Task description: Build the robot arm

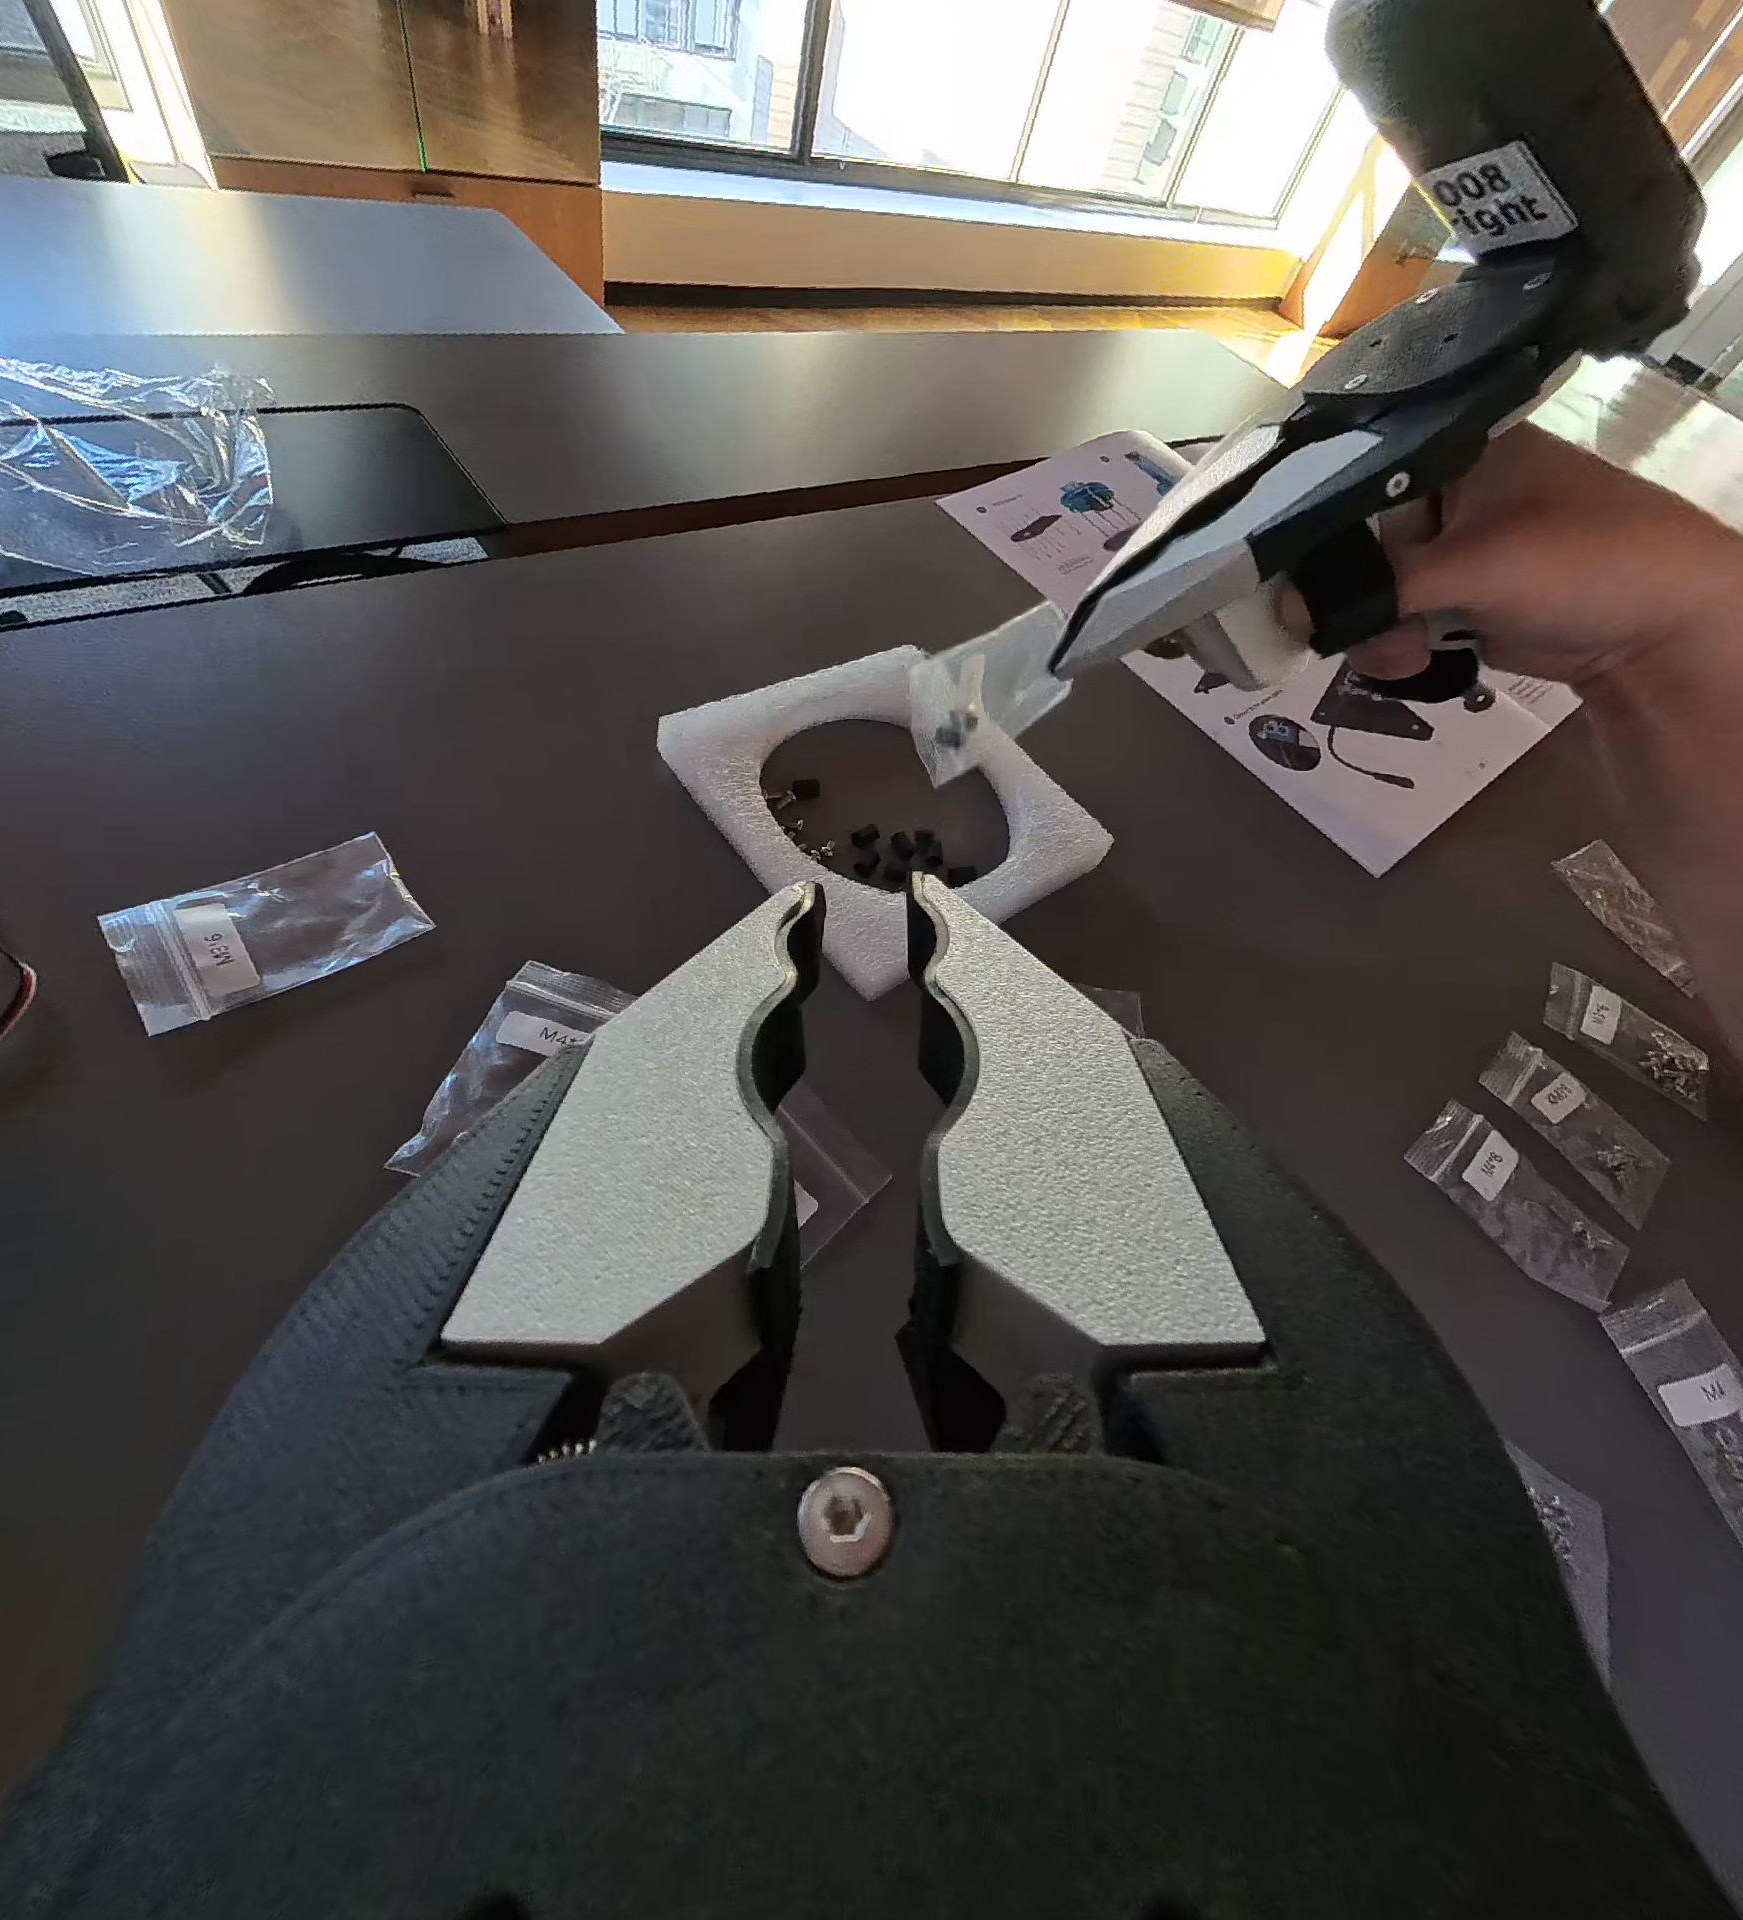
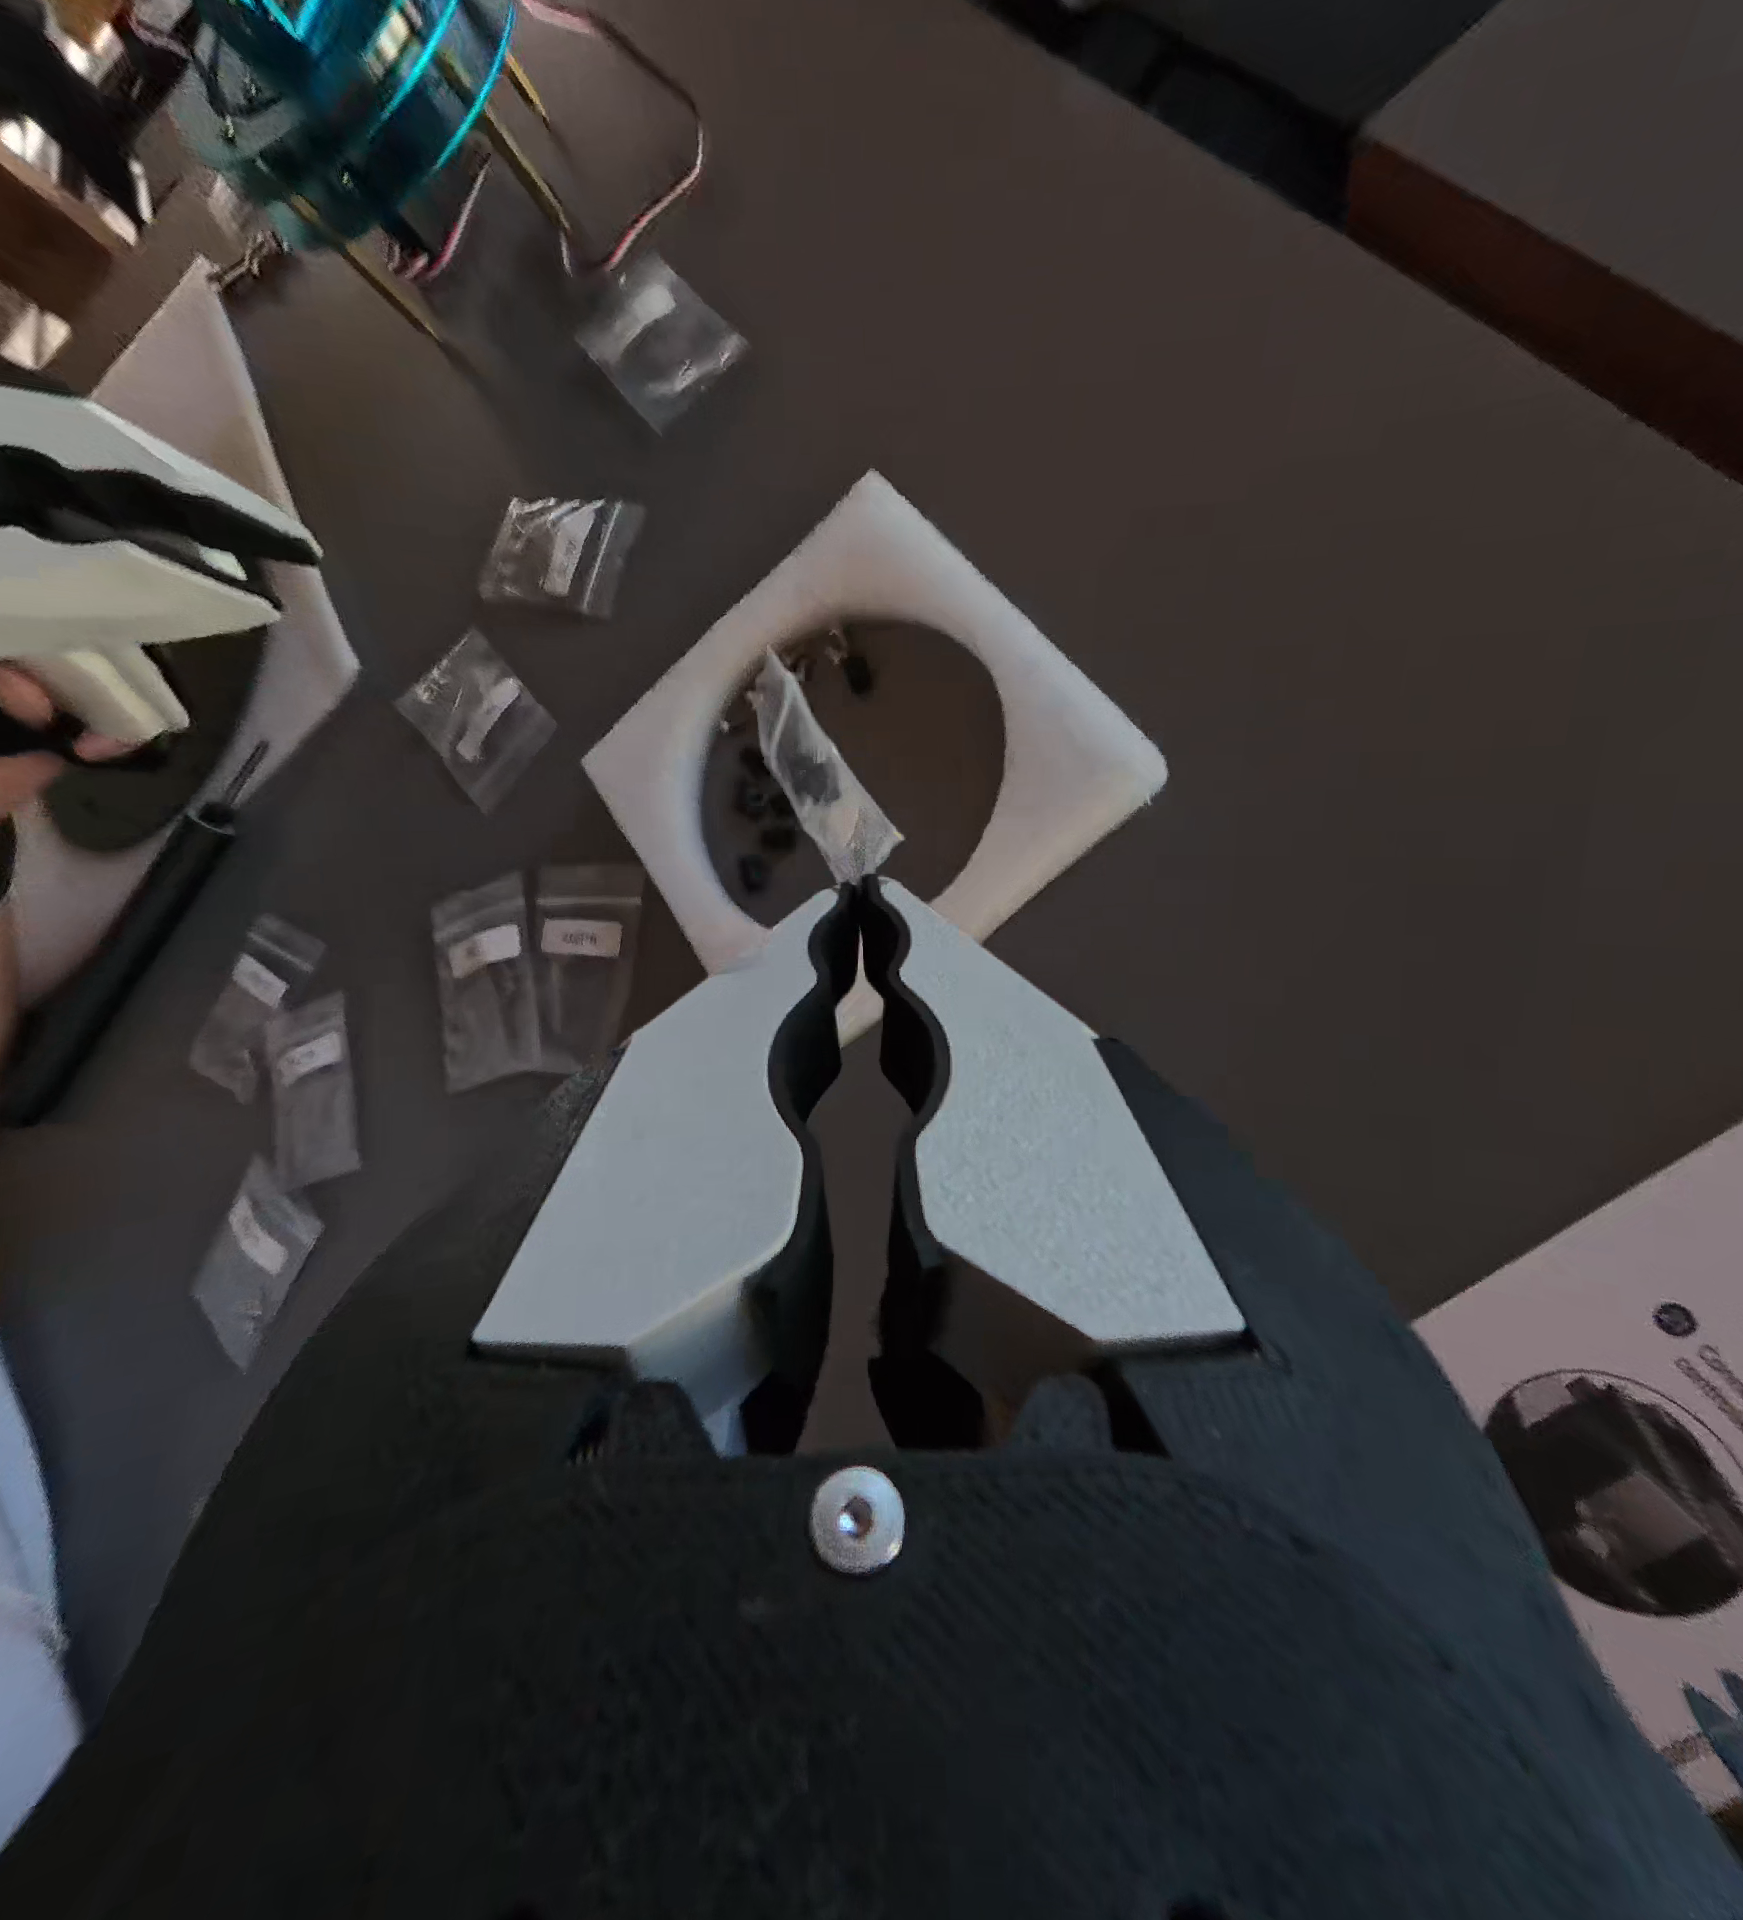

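Right gripper (image 2: 859, 883) is clenched on one edge of a small clear bag (image 2: 813, 767), hung above the foam frame (image 2: 1075, 717); bag judged light, limp, slippery, best pinched at an edge; left gripper (image 1: 865, 902) is held parted, empty, near the frame's edge.

A small clear plastic bag (image 2: 817, 777) hangs pinched by one corner at the tips of the right hand-held gripper (image 2: 859, 885), tilted mouth-down above the round hole of a square white foam frame (image 2: 1075, 717). A few small black parts sit inside it. More black parts (image 1: 893, 844) and tiny screws lie loose within the hole, on the dark bench (image 1: 431, 727)
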